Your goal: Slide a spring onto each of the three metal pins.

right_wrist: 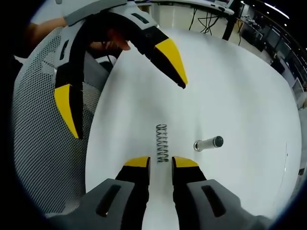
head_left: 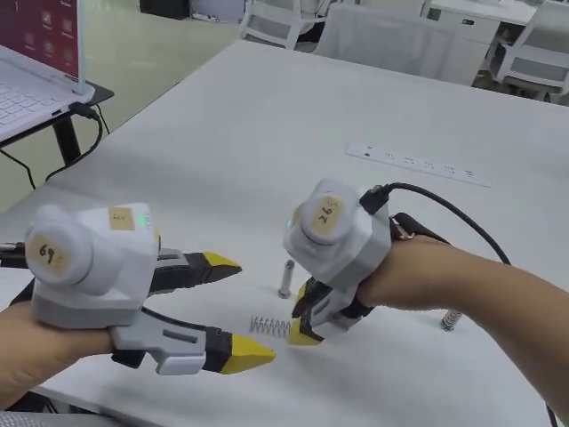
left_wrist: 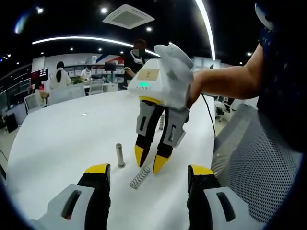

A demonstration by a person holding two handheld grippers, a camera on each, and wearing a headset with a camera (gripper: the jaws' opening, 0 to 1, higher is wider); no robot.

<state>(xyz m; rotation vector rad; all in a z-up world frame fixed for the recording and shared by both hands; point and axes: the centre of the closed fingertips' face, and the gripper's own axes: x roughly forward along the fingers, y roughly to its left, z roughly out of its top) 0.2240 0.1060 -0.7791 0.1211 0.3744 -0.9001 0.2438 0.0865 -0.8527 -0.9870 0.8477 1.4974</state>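
Downward tilts the right gripper [head_left: 301,318], jaws parted at the spring [head_left: 269,326].

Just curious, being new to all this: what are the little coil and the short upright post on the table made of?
The spring looks like thin bare steel wire: grey, with glints along its coils. The pin seems to be metal, probably steel: silvery, with a smooth satin sheen.

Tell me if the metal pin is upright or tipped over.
Upright: the metal pin stands on end on the table, spring lying flat beside it.
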